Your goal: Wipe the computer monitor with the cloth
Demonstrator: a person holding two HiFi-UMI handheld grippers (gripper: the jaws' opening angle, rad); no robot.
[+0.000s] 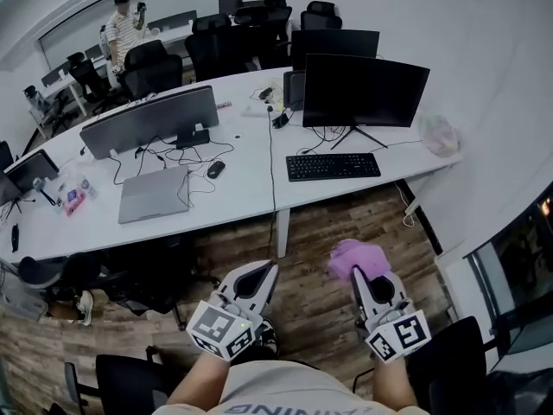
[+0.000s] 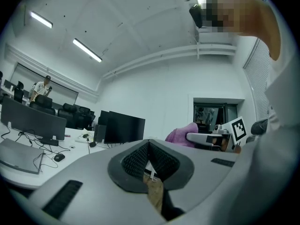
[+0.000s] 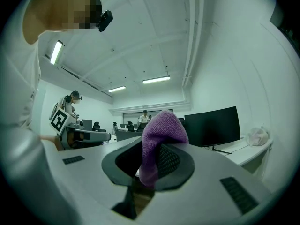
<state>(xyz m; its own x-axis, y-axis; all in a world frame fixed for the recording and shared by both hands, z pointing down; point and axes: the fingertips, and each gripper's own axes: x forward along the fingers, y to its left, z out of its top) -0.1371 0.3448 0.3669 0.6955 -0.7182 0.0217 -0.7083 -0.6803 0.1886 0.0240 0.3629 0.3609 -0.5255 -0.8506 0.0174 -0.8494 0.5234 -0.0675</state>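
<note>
The black computer monitor point(image 1: 365, 90) stands on the white desk point(image 1: 251, 199), well ahead of both grippers; it also shows in the left gripper view point(image 2: 124, 129) and in the right gripper view point(image 3: 213, 125). My right gripper point(image 1: 359, 274) is low over the wooden floor, shut on a purple cloth point(image 1: 356, 256). That cloth point(image 3: 161, 135) sticks up from between the jaws of the right gripper point(image 3: 153, 159). My left gripper point(image 1: 263, 270) hangs beside it, shut with nothing in it point(image 2: 149, 146). From the left gripper view the cloth point(image 2: 183, 136) is off to the right.
A keyboard point(image 1: 333, 166) lies before the monitor. A second monitor point(image 1: 151, 119), a laptop point(image 1: 154, 194) and a mouse point(image 1: 215, 169) sit on the left desk. A plastic bag point(image 1: 441, 135) is at the desk's right end. Office chairs point(image 1: 229, 41) and a person point(image 1: 125, 26) stand far back.
</note>
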